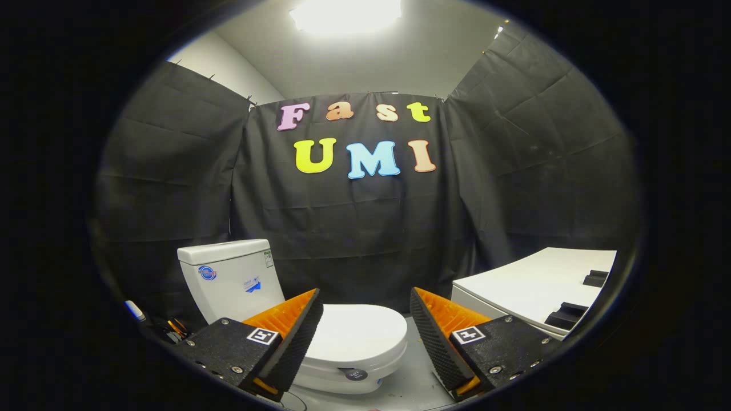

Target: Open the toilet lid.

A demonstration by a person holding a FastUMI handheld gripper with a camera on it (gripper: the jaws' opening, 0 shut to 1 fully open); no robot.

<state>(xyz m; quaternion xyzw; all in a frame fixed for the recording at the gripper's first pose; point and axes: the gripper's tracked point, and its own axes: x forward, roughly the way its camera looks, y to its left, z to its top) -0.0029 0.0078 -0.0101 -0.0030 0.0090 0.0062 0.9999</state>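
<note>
Item 1, my tool point(365, 334): fingers spread wide apart, nothing between them but open air, touching nothing. Each finger is a wedge, with a ridged inner face and a dimpled, rubbery-looking pad point(297, 342) along the gripping edge. Each sits on a flat, matt block with small screw heads and a square printed marker on top.

Item 2, toilet point(297, 319): white, glossy ceramic, standing on the floor just ahead of the fingers, set to the left of the gap, so that my left finger covers part of the seat. I see it from above and at a slant.

Item 3, toilet lid point(357, 331): smooth, white, oval, lying flat down on the bowl, closed. Its front curve shows in the gap between the fingers. A small dark round tag sits on the front rim below it.

Item 4, cistern point(228, 279): boxy, white, with a flat lid and rounded corners, behind the bowl. Stickers on its front and side; I leave them unread.

Item 5, white bench point(531, 285): beyond my right finger, a flat, matt top with straight edges, carrying two dark block-shaped pieces point(565, 315) near its far side.

Item 6, floor point(408, 382): pale grey, smooth, a little scuffed.

Item 7, a few small mixed objects on the floor left of the cistern, too small to identify.
</note>
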